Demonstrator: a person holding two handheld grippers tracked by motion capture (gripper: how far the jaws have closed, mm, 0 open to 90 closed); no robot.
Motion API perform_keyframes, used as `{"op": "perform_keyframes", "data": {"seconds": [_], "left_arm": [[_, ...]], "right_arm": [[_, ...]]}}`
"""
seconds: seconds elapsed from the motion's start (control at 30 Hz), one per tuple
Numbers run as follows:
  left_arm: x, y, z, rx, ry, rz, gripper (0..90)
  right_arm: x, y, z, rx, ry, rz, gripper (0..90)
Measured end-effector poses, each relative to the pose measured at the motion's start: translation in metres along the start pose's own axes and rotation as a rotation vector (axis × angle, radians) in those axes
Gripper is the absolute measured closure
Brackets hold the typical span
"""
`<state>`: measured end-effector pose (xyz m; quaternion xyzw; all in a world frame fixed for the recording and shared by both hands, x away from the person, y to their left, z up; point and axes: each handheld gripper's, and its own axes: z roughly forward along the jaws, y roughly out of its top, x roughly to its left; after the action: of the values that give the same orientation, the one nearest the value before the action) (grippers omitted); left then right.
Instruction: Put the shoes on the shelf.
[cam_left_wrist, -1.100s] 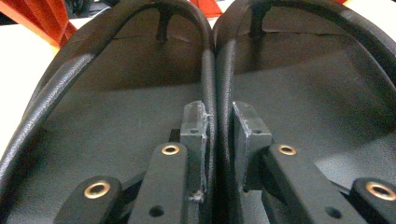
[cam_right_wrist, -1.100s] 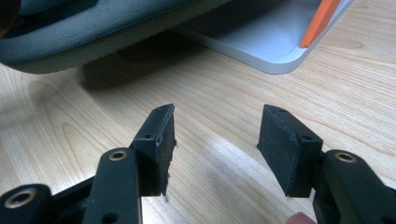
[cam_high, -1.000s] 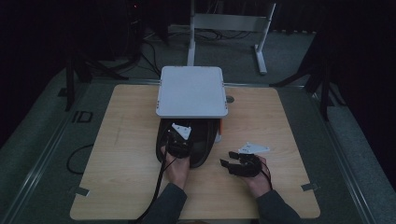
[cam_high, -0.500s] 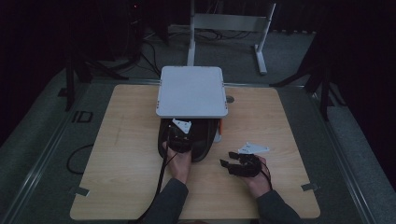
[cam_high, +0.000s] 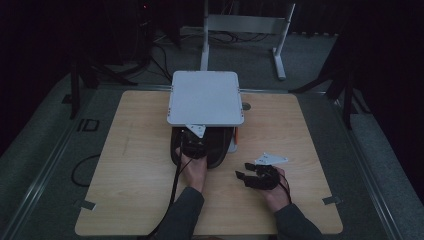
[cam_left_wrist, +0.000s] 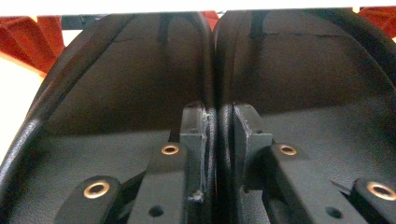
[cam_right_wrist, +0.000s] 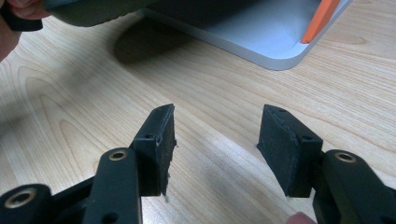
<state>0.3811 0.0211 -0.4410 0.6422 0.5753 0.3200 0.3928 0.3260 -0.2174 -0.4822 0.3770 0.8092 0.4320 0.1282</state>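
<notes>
In front of the white box (cam_high: 205, 97) at the far middle of the wooden table (cam_high: 130, 150), the left gripper (cam_high: 192, 145) reaches into a pair of black shoes (cam_high: 215, 150) lying side by side. In the left gripper view its jaws are pinched together on the touching inner walls of the two shoes (cam_left_wrist: 140, 84). Nearer the person than the box and to its right, the right gripper (cam_right_wrist: 212, 149) hovers just over bare wood, jaws wide apart, holding nothing.
</notes>
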Motion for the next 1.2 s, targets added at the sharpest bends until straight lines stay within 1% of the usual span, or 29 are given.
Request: {"op": "perform_keyframes", "data": {"seconds": [0.17,0.27,0.6,0.93,1.2], "left_arm": [[0.0,0.003,0.003,-0.005,0.003,0.002,75.8],[0.0,0.005,0.003,-0.012,0.002,-0.004,75.7],[-0.001,0.005,0.01,-0.017,0.009,-0.007,75.6],[0.0,0.009,0.014,-0.027,0.011,0.003,75.4],[0.0,0.012,0.019,-0.03,0.016,0.0,75.2]], "right_arm": [[-0.001,0.0,0.0,-0.001,-0.001,0.001,45.4],[-0.001,0.0,0.0,0.001,-0.001,0.002,45.5],[-0.001,0.0,0.0,0.002,-0.001,0.002,45.4],[-0.001,0.0,0.0,0.003,-0.001,0.0,45.5],[-0.001,-0.001,0.001,0.005,-0.001,-0.002,45.5]]}}
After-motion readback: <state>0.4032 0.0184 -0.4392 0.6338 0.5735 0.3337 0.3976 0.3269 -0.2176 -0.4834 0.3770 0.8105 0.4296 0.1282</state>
